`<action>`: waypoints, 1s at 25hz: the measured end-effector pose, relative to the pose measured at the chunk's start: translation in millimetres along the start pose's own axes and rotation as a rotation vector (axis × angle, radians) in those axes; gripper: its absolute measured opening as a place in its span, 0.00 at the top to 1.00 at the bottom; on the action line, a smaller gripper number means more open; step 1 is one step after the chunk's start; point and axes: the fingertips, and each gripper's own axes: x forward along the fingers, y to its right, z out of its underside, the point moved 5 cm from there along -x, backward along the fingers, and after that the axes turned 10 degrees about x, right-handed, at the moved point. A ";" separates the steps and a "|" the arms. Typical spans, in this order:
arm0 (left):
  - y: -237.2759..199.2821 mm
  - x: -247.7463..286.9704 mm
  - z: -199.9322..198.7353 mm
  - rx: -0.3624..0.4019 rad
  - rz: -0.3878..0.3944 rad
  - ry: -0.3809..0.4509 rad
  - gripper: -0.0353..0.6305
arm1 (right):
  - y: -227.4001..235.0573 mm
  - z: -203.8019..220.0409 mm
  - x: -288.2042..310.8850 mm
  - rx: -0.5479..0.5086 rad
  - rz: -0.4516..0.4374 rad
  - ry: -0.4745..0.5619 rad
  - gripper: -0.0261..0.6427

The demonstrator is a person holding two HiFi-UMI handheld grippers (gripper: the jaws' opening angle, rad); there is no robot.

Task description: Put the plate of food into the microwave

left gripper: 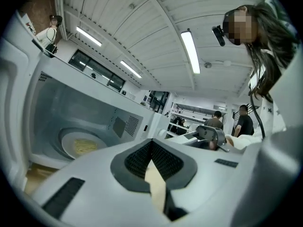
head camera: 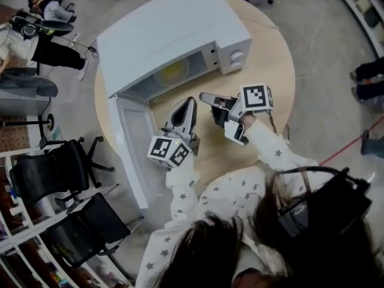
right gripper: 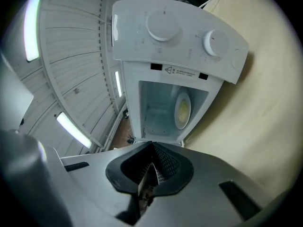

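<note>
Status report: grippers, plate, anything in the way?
Left gripper and right gripper shut, empty, outside the microwave. Plate with food inside it. Door open, nothing blocking.

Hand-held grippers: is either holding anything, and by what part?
Nothing is held. The left hand-held gripper and right hand-held gripper are both shut and empty; the plate of food sits inside the microwave.

The white microwave stood on the far left part of the round surface, with its door swung fully open toward the near side. Inside, the plate of food lay flat on the cavity floor: a pale round plate with yellowish food in the middle.
</note>
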 end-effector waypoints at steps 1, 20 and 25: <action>8.1 -3.0 -4.0 0.000 0.006 0.002 0.94 | -6.2 3.5 -7.0 -0.010 -0.017 -0.009 0.95; 61.9 -25.4 -37.1 0.082 0.016 0.056 0.94 | -39.6 25.9 -39.1 0.069 -0.281 -0.078 0.95; 69.3 -26.7 -44.3 0.105 0.011 0.069 0.94 | -42.8 30.5 -43.4 0.082 -0.301 -0.080 0.95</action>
